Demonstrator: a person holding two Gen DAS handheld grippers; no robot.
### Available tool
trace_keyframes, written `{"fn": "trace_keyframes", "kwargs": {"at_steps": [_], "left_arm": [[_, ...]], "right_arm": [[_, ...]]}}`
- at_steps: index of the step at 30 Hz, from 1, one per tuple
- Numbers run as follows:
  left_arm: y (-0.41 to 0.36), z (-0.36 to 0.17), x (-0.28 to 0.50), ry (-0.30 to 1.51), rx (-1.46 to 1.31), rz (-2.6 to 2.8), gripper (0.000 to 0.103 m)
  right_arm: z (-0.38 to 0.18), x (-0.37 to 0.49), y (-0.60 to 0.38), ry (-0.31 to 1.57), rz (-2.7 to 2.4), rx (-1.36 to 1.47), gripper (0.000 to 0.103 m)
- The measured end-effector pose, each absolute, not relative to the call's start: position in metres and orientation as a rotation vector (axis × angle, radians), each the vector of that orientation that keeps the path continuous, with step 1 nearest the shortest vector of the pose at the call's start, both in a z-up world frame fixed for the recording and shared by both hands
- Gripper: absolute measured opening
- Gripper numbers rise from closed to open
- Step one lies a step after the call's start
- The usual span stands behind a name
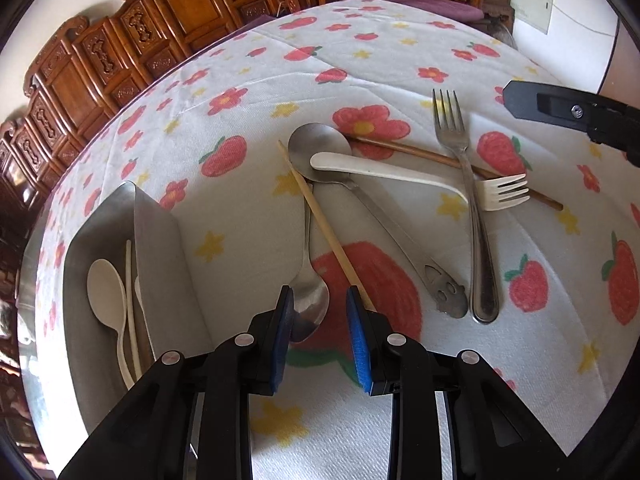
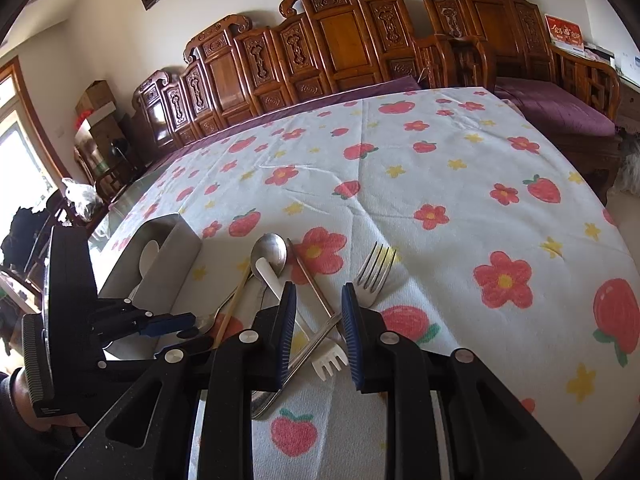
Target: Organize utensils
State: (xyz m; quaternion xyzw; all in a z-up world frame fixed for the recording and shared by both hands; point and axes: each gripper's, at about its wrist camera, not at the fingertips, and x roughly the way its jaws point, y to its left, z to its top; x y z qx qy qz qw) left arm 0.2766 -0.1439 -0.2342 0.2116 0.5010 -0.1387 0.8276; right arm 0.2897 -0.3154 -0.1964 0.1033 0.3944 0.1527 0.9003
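Observation:
My left gripper (image 1: 319, 290) hangs open over the bowl of a small metal spoon (image 1: 309, 264), whose handle runs up under a large metal spoon (image 1: 320, 148). The right pad stands clear of the bowl. A light chopstick (image 1: 320, 216) crosses beside it. A white fork (image 1: 504, 192), a metal fork (image 1: 452, 120) and a dark chopstick (image 1: 420, 154) lie tangled to the right. My right gripper (image 2: 318, 290) is open, low over the dark chopstick (image 2: 312, 280), the white fork (image 2: 330, 362) and the metal fork (image 2: 374, 272), with nothing gripped.
A metal tray (image 1: 100, 220) at the left holds a white spoon (image 1: 106, 288) and pale chopsticks. The flowered tablecloth (image 2: 440, 184) spreads far and right. Carved wooden chairs (image 2: 340, 40) line the far edge. A person's hand (image 2: 16, 392) holds the left gripper (image 2: 168, 326).

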Motion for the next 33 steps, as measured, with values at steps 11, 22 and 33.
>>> {"fn": "trace_keyframes", "kwargs": {"at_steps": [11,22,33], "left_arm": [[-0.136,-0.229,0.279,1.072,0.431,-0.313,0.0],[-0.124,-0.2,0.27,1.028,0.424,-0.344,0.0],[-0.146,-0.228,0.255,1.063,0.696,-0.393,0.021]], "right_arm": [[-0.196,0.289,-0.313,0.818,0.32,0.202,0.026],[-0.197,0.288,-0.308,0.82,0.327,0.188,0.026],[-0.197,0.289,-0.308,0.818,0.328,0.194,0.026]]}}
